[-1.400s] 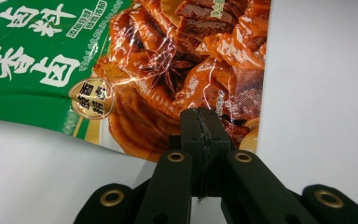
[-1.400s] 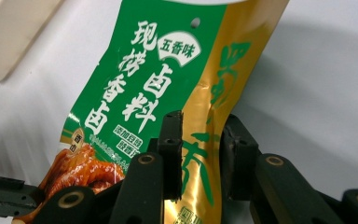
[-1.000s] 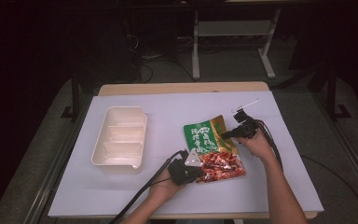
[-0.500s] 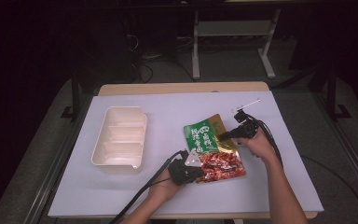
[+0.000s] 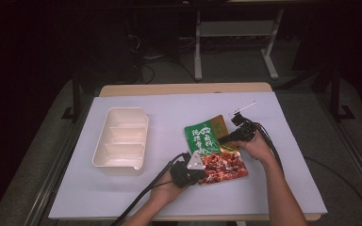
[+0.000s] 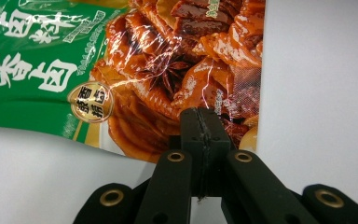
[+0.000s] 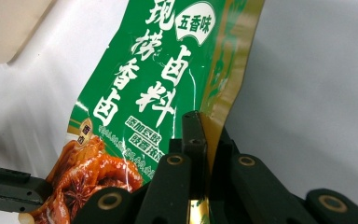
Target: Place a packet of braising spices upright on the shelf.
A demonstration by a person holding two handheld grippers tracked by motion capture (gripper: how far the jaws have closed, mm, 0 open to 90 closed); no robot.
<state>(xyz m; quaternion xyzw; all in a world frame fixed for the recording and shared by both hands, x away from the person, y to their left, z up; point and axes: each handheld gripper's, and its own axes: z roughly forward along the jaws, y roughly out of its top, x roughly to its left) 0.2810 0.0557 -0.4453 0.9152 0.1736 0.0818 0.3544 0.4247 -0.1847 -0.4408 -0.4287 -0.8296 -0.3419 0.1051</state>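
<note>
- Pouch: we are holding the glossy green-and-red foil seasoning pouch (image 5: 215, 153) over the white table (image 5: 283, 188).
- Left gripper (image 6: 200, 122) is pinching its red end.
- Right gripper (image 7: 200, 128) is clamping its gold edge.

right gripper (image 5: 226, 139) nudged slightly up-left toward frame centre over the last second; seasoning packet (image 5: 212, 150) gold edge pulled marginally with it, lifted slightly off the sheet at centre-right

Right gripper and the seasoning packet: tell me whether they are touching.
Touching. The right gripper view shows the right gripper with its jaws closed on the gold side edge of the seasoning packet.
</note>
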